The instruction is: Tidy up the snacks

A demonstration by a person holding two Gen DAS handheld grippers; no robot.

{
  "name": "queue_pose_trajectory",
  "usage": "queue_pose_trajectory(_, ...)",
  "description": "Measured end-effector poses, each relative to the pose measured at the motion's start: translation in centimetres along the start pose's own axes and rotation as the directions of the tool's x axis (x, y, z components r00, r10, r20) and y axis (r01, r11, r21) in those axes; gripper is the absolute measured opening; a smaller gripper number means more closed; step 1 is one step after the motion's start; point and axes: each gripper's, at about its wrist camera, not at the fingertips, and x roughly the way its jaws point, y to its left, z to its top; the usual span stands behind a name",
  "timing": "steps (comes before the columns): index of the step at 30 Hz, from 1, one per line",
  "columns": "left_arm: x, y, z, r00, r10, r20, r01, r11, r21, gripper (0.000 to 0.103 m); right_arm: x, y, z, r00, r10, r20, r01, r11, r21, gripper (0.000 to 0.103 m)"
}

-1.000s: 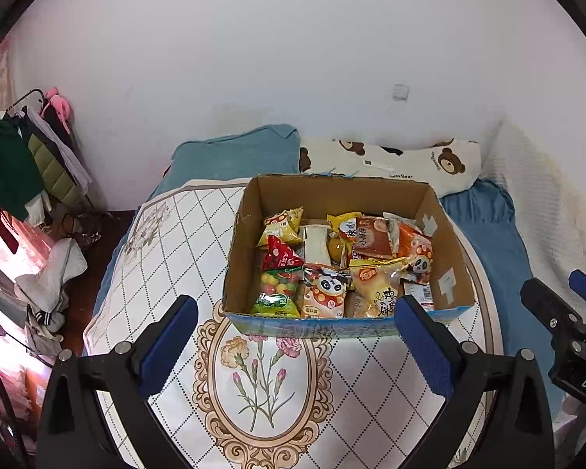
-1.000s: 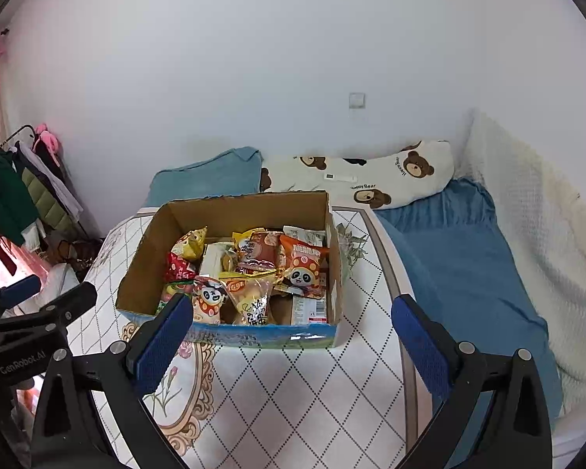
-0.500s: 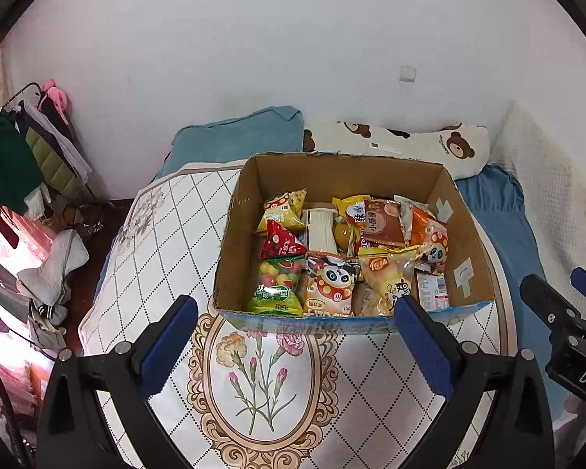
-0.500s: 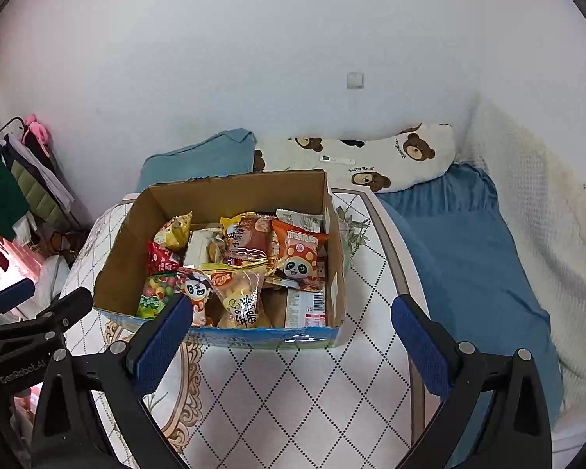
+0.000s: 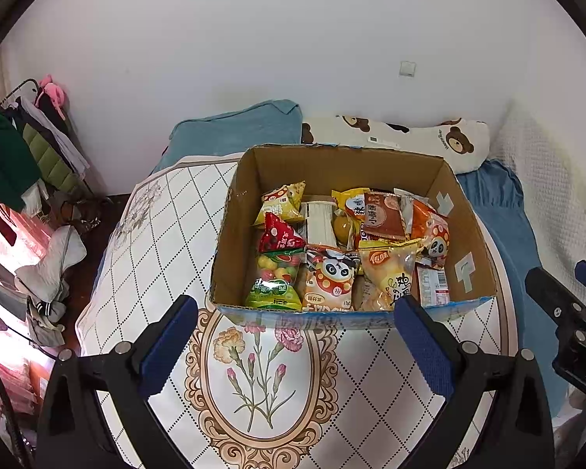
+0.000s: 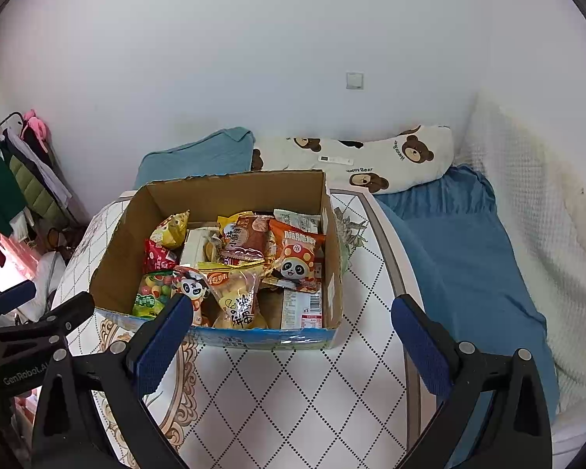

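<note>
Snack packets fill an open brown cardboard box with a blue printed lower edge, and we see it from above and in front through both wrist cameras. It rests on a white quilted cover patterned with dotted diamonds and a floral oval, spread over a bed with blue bedding and a cream bear-print pillow behind.

Our left gripper and our right gripper both hang just short of the box's near wall, each with its blue-padded jaws spread wide and nothing between them. The box lies straight ahead of both, its long side running across our view. It sits centred before the left gripper and off to the left of the right one, so we judge the left nearer to most packets.

Inside, going from bigger to smaller: a clear bag of yellow cakes, an orange panda packet, a second panda packet, a clear green-labelled bag of coloured candy balls, a brown pastry wrapper, a red triangular pouch, a yellow triangular pouch.
</note>
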Motion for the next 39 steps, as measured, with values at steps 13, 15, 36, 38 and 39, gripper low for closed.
queue_pose_trajectory(13, -0.15, 0.06, -0.05, 1.0, -0.011, 0.0, 0.011, 1.0, 0.0, 0.103, -0.3, 0.3, 0.06, 1.0, -0.002, 0.0, 0.002, 1.0, -0.021, 0.103)
queue_pose_trajectory(15, -0.18, 0.03, -0.02, 1.0, -0.009, 0.004, 0.009, 1.0, 0.002, 0.103, -0.36, 0.27, 0.05, 1.0, -0.001, 0.0, 0.001, 1.0, -0.021, 0.103)
queue_pose_trajectory(36, -0.44, 0.1, 0.03, 1.0, -0.01, 0.003, 0.01, 1.0, 0.001, 0.103, -0.73, 0.27, -0.23, 1.0, -0.001, 0.002, 0.001, 1.0, -0.021, 0.103)
queue_pose_trajectory(38, -0.45, 0.1, 0.03, 1.0, -0.009, 0.004, 0.009, 1.0, 0.002, 0.103, -0.75, 0.22, -0.25, 1.0, 0.0, 0.001, 0.0, 1.0, -0.021, 0.103)
queue_pose_trajectory(39, -0.45, 0.1, 0.03, 1.0, -0.01, 0.005, 0.01, 1.0, 0.002, 0.103, -0.75, 0.23, -0.26, 1.0, -0.001, 0.001, 0.001, 1.0, -0.021, 0.103)
